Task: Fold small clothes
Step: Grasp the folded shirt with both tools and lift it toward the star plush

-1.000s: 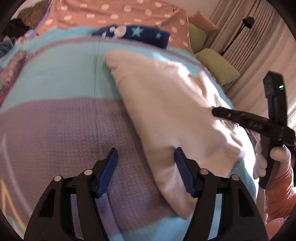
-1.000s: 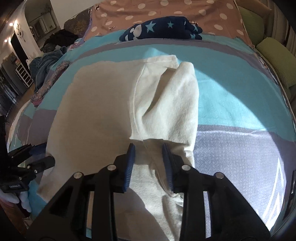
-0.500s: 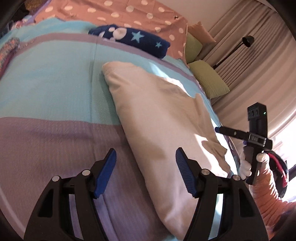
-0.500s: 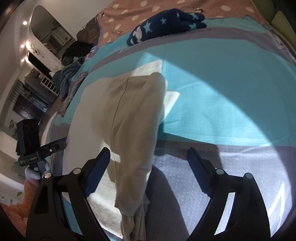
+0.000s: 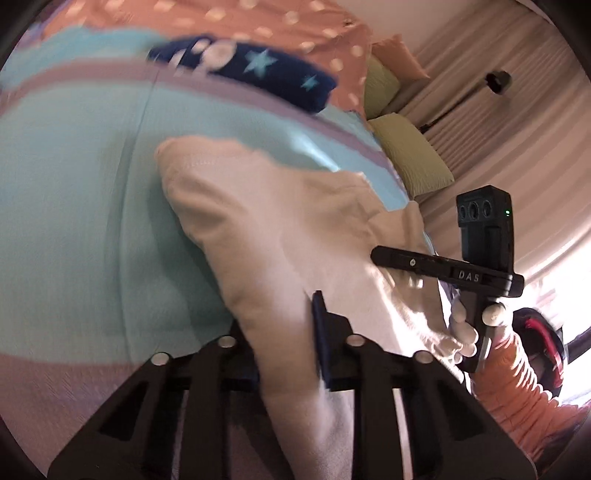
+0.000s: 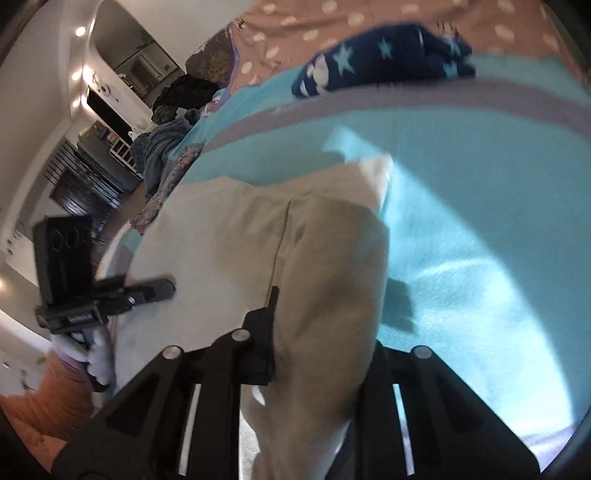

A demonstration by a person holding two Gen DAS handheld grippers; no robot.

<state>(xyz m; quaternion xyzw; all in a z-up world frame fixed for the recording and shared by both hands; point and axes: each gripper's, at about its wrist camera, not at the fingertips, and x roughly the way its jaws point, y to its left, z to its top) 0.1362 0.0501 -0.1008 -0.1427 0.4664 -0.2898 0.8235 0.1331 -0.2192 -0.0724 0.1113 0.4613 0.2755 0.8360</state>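
Note:
A cream garment [image 5: 280, 229] lies half-folded on the turquoise and grey bedspread [image 5: 74, 206]. My left gripper [image 5: 284, 332] is shut on the garment's near left edge; cloth bulges between the blue pads. My right gripper [image 6: 321, 332] is closed around the folded-over right side of the garment [image 6: 325, 258]; the right finger is hidden by cloth. Each gripper shows in the other's view: the right one [image 5: 380, 254] above the garment's right part, the left one [image 6: 166, 288] at the garment's left edge.
A folded navy star-print garment [image 5: 258, 74] lies at the far end, in front of a pink polka-dot cover [image 5: 258, 22]. Green cushions [image 5: 410, 155] and curtains stand to the right. A pile of clothes [image 6: 159, 155] lies at the bed's left side.
Both grippers were open half a second ago and have closed on the garment's near edges. The views have tilted and blurred with motion.

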